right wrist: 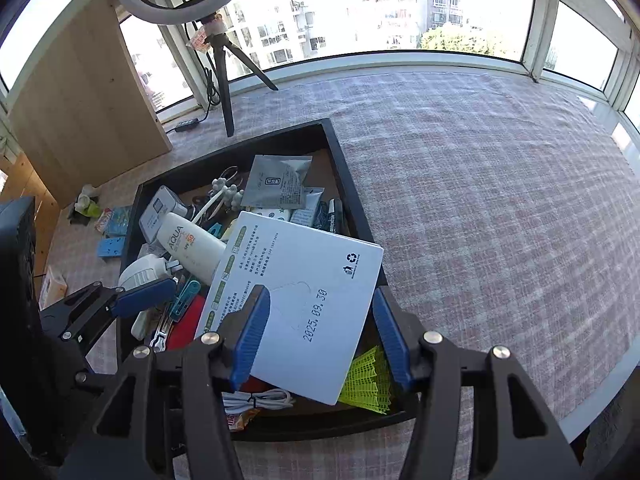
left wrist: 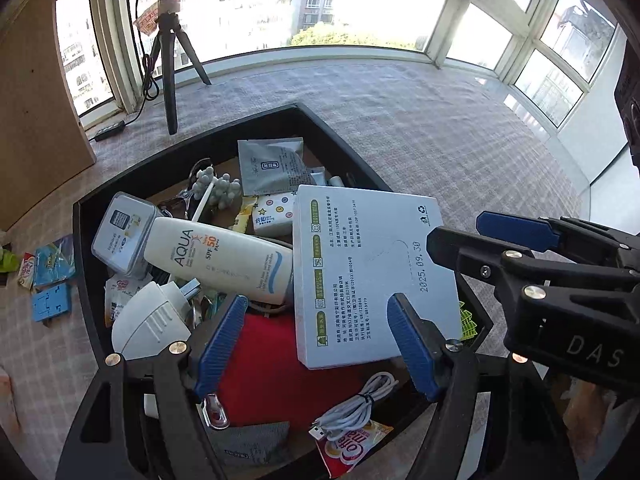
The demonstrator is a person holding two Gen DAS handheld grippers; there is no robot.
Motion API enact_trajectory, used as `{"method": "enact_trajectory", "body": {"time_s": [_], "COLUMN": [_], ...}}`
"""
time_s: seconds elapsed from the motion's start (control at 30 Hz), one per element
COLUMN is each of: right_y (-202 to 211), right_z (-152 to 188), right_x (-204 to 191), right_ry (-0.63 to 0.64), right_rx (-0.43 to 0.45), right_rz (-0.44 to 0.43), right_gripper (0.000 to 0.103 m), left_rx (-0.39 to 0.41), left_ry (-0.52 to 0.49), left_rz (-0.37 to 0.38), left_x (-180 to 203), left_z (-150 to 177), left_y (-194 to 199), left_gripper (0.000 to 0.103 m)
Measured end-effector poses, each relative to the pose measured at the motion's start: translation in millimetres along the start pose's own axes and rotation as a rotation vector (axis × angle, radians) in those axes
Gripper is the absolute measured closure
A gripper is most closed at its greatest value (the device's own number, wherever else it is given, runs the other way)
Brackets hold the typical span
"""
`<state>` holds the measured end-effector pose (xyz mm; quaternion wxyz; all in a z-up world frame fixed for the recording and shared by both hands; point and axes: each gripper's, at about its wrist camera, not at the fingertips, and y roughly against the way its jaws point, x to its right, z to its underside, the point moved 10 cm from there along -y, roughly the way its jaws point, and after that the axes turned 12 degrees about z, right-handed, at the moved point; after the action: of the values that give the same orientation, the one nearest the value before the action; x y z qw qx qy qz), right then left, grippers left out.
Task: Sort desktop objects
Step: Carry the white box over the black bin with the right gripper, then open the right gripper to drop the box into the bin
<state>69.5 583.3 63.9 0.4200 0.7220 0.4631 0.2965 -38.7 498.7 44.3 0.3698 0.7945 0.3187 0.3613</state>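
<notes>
- Hovering over a black tray (left wrist: 352, 148) crammed with desk clutter, we hold 2 blue-padded grippers above a checked cloth (right wrist: 500, 184) by a sunlit bay window.
- Our left gripper (left wrist: 316, 344) has its jaws spread wide, gripping nothing; a red item (left wrist: 272, 372) lies in the tray below the gap.
- Our right gripper (right wrist: 320, 336) is also unclenched, its pads standing either side of the white box (right wrist: 304, 300) that lies tilted on top of the pile; we cannot tell whether either pad touches the box.
- Beside the box lies a sunscreen bottle (left wrist: 224, 260) marked AQUA, with a white plug (left wrist: 152, 316) just below it and a coiled white cable (left wrist: 356, 408) at the tray's near edge.
- A yellow-green shuttlecock (right wrist: 370, 382) rests under the box's near corner.
- A ring light on a tripod (right wrist: 224, 76) stands behind the tray.
</notes>
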Motion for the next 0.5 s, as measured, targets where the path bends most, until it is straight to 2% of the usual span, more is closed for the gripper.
{"method": "enact_trajectory", "body": {"time_s": [0.2, 0.5], "right_y": [2.3, -0.2], "right_z": [-2.6, -0.7], "right_x": [-43.9, -148.1], "right_ry": [0.053, 0.178], "right_rx": [0.004, 0.000], "right_rz": [-0.055, -0.127], "right_gripper": [0.050, 0.050], "left_rx": [0.025, 0.071], "left_ry": [0.062, 0.211], "left_rz": [-0.054, -0.164], "left_x": [-48.2, -155.9], "left_z": [16.6, 60.9], "left_y": [32.3, 96.3], "left_gripper": [0.031, 0.031]}}
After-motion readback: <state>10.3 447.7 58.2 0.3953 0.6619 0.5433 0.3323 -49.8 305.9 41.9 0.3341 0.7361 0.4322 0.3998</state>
